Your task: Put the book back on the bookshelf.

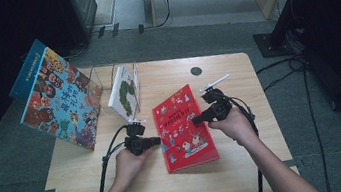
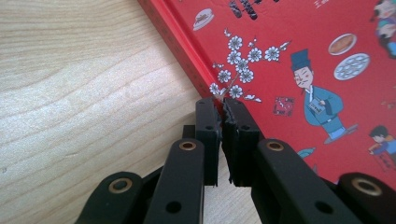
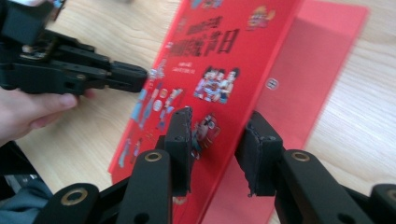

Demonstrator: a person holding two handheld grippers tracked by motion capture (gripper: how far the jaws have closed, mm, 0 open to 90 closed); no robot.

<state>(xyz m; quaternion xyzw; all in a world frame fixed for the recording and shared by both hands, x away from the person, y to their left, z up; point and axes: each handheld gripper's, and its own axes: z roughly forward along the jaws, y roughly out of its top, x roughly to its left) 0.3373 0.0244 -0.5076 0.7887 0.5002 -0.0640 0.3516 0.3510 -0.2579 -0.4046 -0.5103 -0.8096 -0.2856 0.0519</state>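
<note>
So the red book [image 1: 184, 129] is lying on the bench [image 1: 249, 165], between the two tools. Left tool [image 2: 221, 103] has its jaws together, tips pressed against the spine edge of the book, looks like it's just pinning it down rather than gripping anything. Right tool [image 3: 219, 128] has its jaws apart with the free edge of the front cover standing up between them, not clamped as far as I can tell. You can see the plain red inside page [image 3: 322, 60] past the lifted cover, so I'd say the opening has started but the cover's only partway up. Left to do: swing it all the way over and lay it flat.

Two other books sit beyond the left tool: a white one [image 1: 124, 93] in a clear rack [image 1: 101, 85], a colourful one [image 1: 56, 104] leaning beside it.
</note>
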